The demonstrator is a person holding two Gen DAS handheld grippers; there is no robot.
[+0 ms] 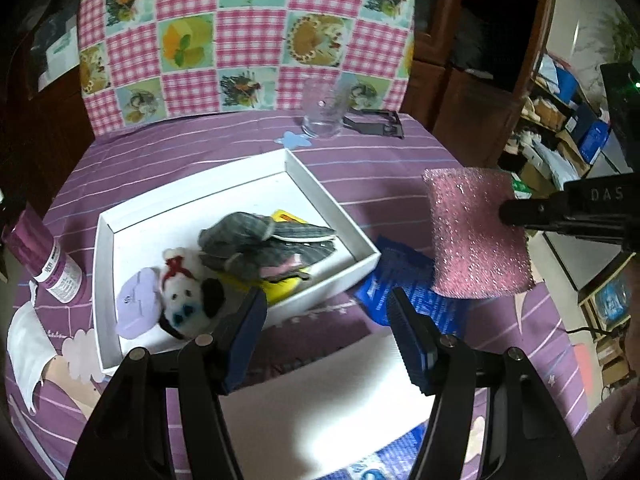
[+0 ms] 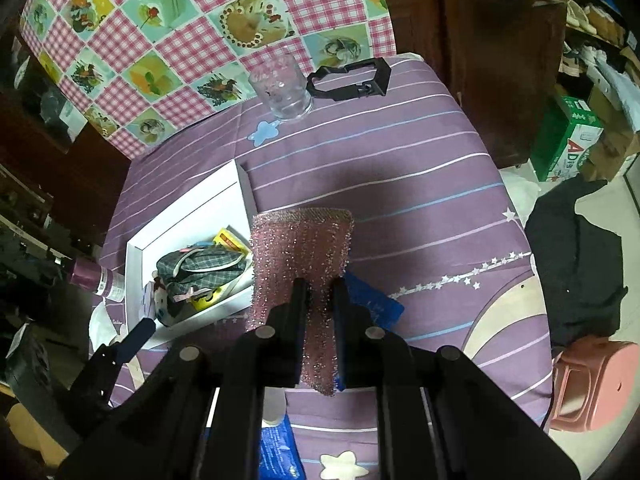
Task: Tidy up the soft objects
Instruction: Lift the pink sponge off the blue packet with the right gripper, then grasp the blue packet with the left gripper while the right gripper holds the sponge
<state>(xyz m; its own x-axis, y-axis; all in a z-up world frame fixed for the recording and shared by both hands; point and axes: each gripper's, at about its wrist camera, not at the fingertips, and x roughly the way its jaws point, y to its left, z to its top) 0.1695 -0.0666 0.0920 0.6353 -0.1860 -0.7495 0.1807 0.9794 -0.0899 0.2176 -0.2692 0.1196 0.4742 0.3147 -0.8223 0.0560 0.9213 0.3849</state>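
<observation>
My right gripper is shut on a pink glittery sponge and holds it above the purple cloth, just right of the white box. In the left wrist view the sponge hangs in the air at the right, held by the right gripper. The white box holds a grey plaid pouch, a plush dog, a lilac pad and a yellow item. My left gripper is open and empty, near the box's front edge.
A blue packet lies on the cloth right of the box. A glass and a black clip stand at the back. A purple bottle lies left of the box. White paper lies below the left gripper.
</observation>
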